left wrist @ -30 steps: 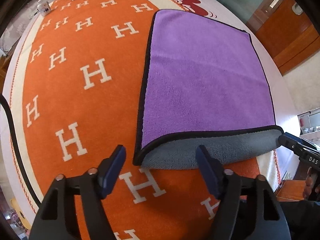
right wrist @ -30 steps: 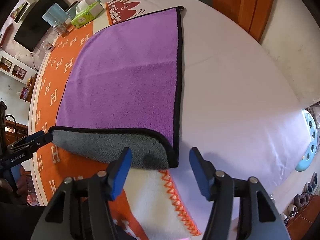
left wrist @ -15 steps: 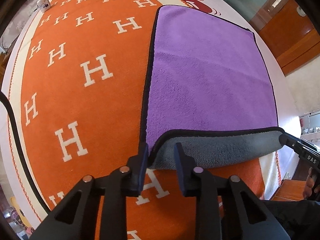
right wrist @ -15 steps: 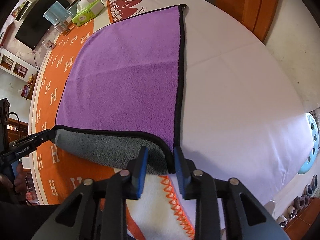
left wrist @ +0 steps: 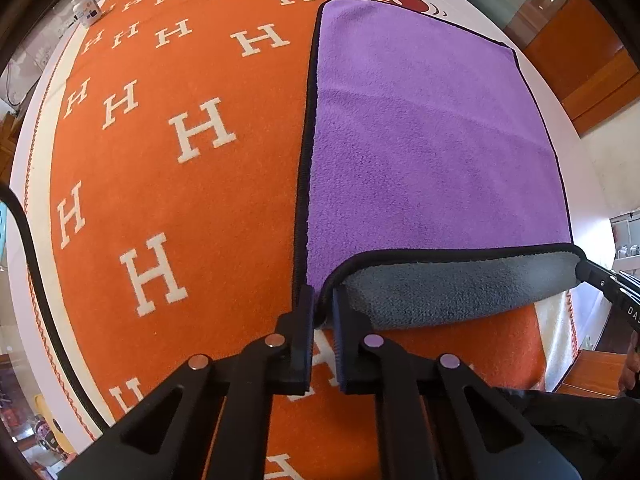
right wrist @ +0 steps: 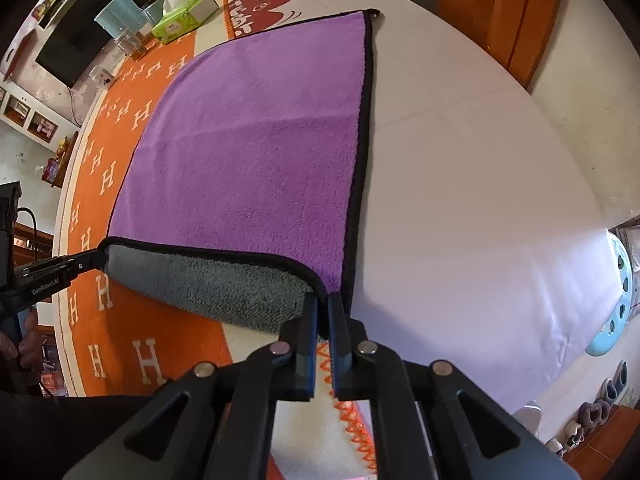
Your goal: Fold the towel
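A purple towel [left wrist: 420, 140] with a black hem and grey underside lies on the table, partly on an orange mat. Its near edge is lifted and curls up, showing the grey side [left wrist: 452, 292]. My left gripper [left wrist: 323, 300] is shut on the towel's near left corner. My right gripper [right wrist: 324, 304] is shut on the near right corner of the towel [right wrist: 256, 152]. The right gripper also shows at the right edge of the left wrist view [left wrist: 600, 276], and the left gripper at the left of the right wrist view [right wrist: 80, 266].
The orange mat [left wrist: 160, 152] with white H letters covers the left of the white table [right wrist: 480, 200]. A green tissue box [right wrist: 182, 18], a blue cup [right wrist: 120, 20] and a glass stand at the far end. A small white jar [left wrist: 86, 10] sits far left.
Both grippers went from open to shut on the towel's near corners. The near edge has risen off the table and curls over more.
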A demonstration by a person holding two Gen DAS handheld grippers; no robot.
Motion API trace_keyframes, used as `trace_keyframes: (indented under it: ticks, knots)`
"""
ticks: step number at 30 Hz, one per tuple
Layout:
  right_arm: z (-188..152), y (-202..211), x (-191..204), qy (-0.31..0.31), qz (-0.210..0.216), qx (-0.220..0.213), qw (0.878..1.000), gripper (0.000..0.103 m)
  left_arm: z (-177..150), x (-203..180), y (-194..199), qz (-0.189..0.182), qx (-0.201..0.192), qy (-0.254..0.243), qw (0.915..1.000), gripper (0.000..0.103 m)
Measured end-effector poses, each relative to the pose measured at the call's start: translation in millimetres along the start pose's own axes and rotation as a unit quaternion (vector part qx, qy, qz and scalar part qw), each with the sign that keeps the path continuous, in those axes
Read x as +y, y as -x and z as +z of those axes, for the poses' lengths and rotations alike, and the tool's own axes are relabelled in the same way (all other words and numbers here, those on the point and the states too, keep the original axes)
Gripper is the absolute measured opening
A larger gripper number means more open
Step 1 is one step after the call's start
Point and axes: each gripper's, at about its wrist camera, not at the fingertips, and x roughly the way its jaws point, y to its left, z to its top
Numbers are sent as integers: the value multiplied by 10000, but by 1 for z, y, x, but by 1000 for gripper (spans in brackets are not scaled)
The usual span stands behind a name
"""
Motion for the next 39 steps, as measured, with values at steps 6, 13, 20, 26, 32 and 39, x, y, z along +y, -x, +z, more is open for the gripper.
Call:
trace_keyframes:
  ticks: [6, 13, 20, 26, 32, 39]
  knots:
    - [-1, 3, 0, 40, 34, -79, 10000, 4, 3, -2, 6, 78, -13, -106, 9999, 5]
    - [4, 12, 0, 80, 64, -201, 9997, 4, 6, -9, 20, 94, -107, -91, 9999, 4]
    - [24, 28, 0, 168, 86, -443, 9988, 4, 25, -9, 41, 73, -400, -115, 9991, 4]
    - [52, 42, 2, 258, 74, -813, 9963, 4, 52, -13, 59, 123, -748, -213, 9969, 4]
    - [85, 53, 3, 310, 37, -1214, 9921, 4, 88, -15, 77, 174, -1151, -312, 9927, 4]
    - [123, 62, 5, 418, -108, -1678, 9849, 4, 133, -19, 87, 235, -1679, -302, 9851, 4]
